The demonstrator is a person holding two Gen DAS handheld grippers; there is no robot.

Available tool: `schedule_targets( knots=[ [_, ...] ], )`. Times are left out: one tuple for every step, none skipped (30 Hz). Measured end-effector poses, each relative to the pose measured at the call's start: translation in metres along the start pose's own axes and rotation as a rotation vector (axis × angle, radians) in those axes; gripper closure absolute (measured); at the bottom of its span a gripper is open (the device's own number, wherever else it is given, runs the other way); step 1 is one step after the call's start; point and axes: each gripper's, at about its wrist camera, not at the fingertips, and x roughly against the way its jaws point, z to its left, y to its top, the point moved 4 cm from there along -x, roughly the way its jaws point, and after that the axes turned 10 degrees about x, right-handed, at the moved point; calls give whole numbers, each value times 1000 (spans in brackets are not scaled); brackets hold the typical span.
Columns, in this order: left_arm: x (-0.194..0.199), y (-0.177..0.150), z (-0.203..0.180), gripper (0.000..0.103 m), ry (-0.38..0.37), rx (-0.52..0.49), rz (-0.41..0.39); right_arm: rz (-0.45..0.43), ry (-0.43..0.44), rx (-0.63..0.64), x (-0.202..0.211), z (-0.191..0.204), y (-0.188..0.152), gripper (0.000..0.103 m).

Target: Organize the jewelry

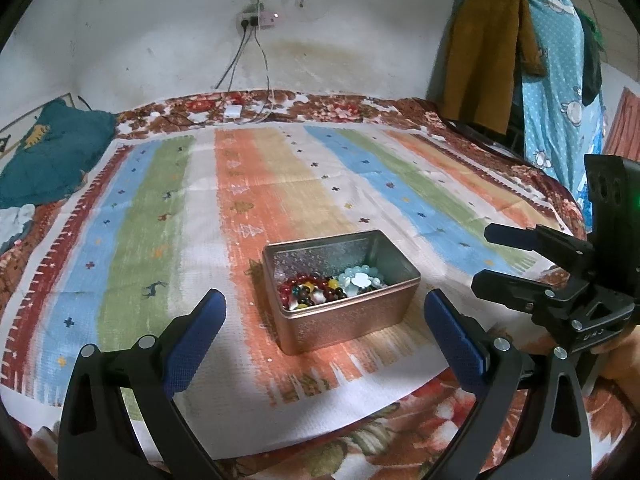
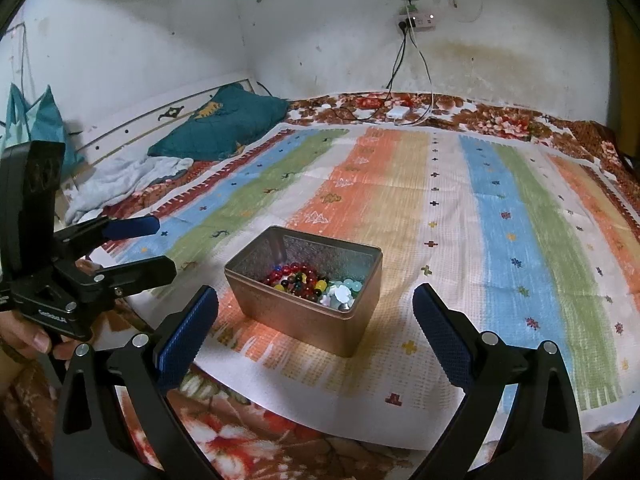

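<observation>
A rose-gold metal tin (image 1: 352, 316) (image 2: 320, 320) stands open on the striped cloth. Inside lie red and multicoloured bead bracelets (image 1: 310, 290) (image 2: 298, 278) and pale blue-white bead jewelry (image 1: 362, 278) (image 2: 340, 292). My left gripper (image 1: 324, 308) is open and empty, its blue pads either side of the tin, a little short of it. It also shows in the right wrist view (image 2: 160, 246). My right gripper (image 2: 316, 304) is open and empty, just short of the tin. It also shows in the left wrist view (image 1: 482, 258), to the right of the tin.
The striped cloth (image 1: 168, 216) (image 2: 480, 208) lies on a floral bedspread (image 1: 460, 420). A teal pillow (image 2: 224, 124) and pale crumpled cloth (image 2: 128, 180) lie at the left. Charger cables (image 2: 400, 112) hang from a wall socket. Clothes (image 1: 520, 64) hang at the right.
</observation>
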Motion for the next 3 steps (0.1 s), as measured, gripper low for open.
schedule_targets(
  knots=[
    [0,0,0,6,1,-2,0,1,0,-1,0,0,0,4],
    [0,0,0,6,1,-4,-1,1,-1,0,0,0,0,4],
    [0,0,0,6,0,-5,-2,2,-1,0,0,1,0,4]
  ],
)
